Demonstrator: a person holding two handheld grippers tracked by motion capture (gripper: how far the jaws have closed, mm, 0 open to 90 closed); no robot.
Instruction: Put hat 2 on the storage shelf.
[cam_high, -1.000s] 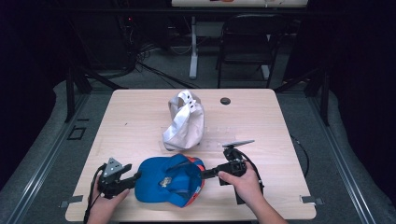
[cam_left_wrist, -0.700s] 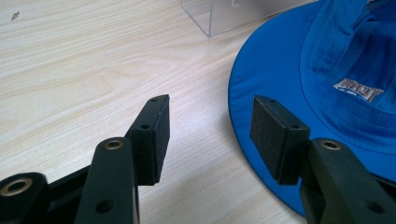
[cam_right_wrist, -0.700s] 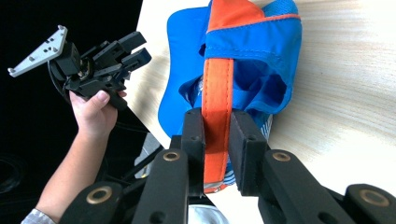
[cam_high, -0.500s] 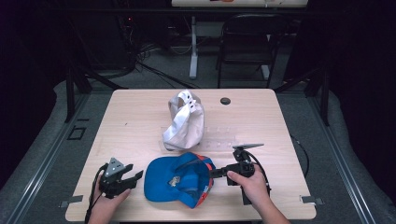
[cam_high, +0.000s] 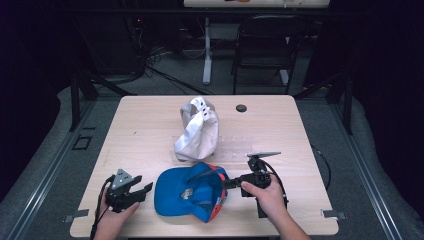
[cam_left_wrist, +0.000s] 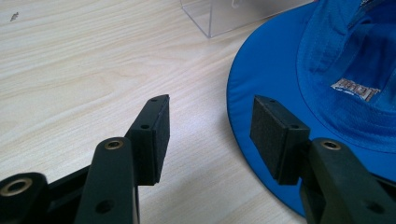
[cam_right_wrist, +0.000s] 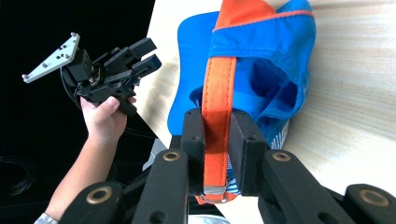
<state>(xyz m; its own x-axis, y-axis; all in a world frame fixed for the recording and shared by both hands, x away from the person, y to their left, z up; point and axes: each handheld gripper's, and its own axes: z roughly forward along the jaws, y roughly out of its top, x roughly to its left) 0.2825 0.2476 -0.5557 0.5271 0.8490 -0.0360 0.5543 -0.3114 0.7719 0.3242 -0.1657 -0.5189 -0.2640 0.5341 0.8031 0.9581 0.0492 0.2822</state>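
Right tongs (cam_right_wrist: 217, 154) pinch my blue cap's (cam_high: 187, 192) orange strap (cam_right_wrist: 217, 100) (cap upside down, lower centre of the worktop (cam_high: 150, 130)); my left tongs (cam_left_wrist: 208, 133) gape empty just beside its brim.

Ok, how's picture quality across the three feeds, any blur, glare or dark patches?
High view: soft and low in detail, the table evenly lit, the room around it nearly black. Left gripper view: sharp wood grain, the near jaws slightly soft, the blue cap clear. Right gripper view: the orange strap crisp, the table bright and washed out, the floor black.
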